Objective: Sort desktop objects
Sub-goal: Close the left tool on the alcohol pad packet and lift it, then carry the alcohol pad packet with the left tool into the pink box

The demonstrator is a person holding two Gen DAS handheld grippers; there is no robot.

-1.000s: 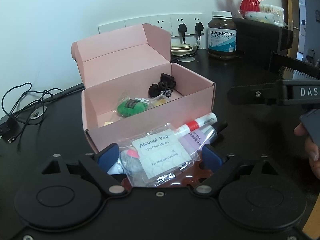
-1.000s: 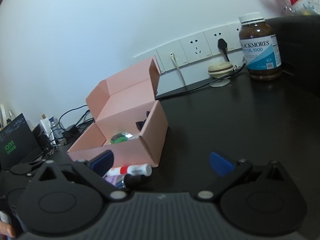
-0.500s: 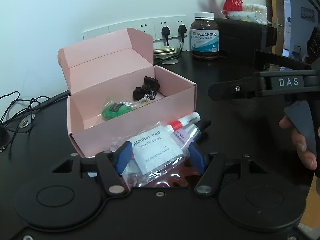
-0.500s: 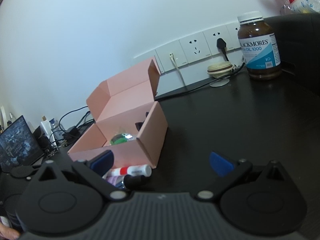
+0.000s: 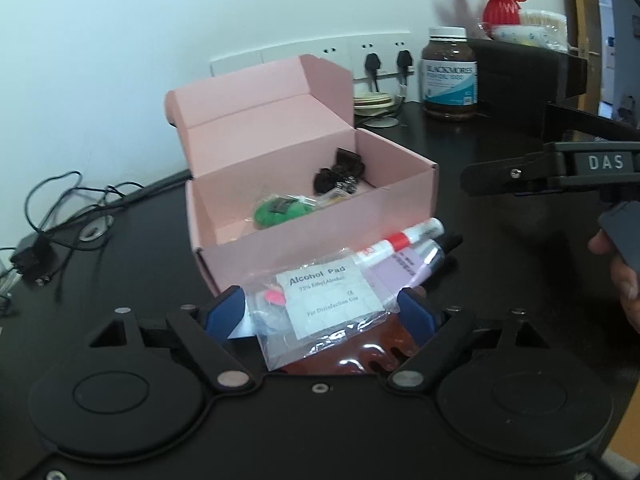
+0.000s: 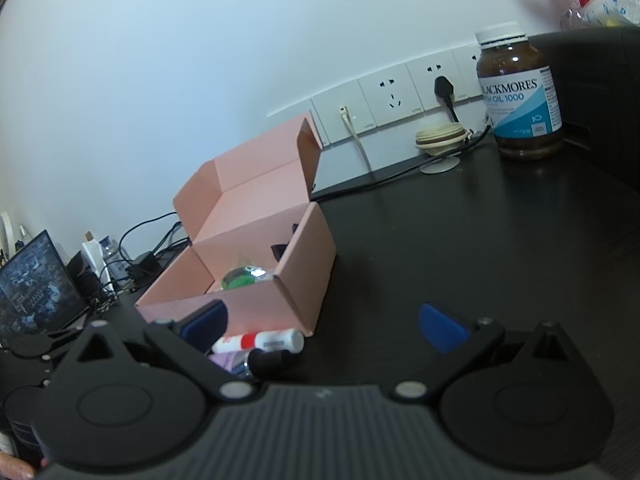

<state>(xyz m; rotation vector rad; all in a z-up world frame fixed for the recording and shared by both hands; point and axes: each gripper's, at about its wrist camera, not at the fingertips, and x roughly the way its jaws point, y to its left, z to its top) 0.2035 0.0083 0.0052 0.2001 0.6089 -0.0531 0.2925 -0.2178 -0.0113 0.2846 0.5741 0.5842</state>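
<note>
Left wrist view: left tool at lower centre of frame, its blue pads set on either side of a clear bag labelled "Alcohol Pad". The pads lie against the bag's edges; whether they actually clamp it cannot be told. Bag holds a white pad sheet and something pink. Bag lies just in front of the pink box, touching or nearly touching its front wall.

Pink box sits mid-frame on the black surface, lid flap up. Inside: a green item toward the left, dark clips toward the back right.

Just right of the bag, a white-and-red tube and a black-capped tube lie side by side along the box front.

Brown supplement bottle in the upper right, near wall sockets. Cables at left edge.

Right wrist view: right tool in lower frame, jaws spread wide, nothing between them. Its left pad hangs in front of the box's near corner; the white-and-red tube shows just beyond it. A hand on the tool's trigger shows at the right edge of the left view.
</note>
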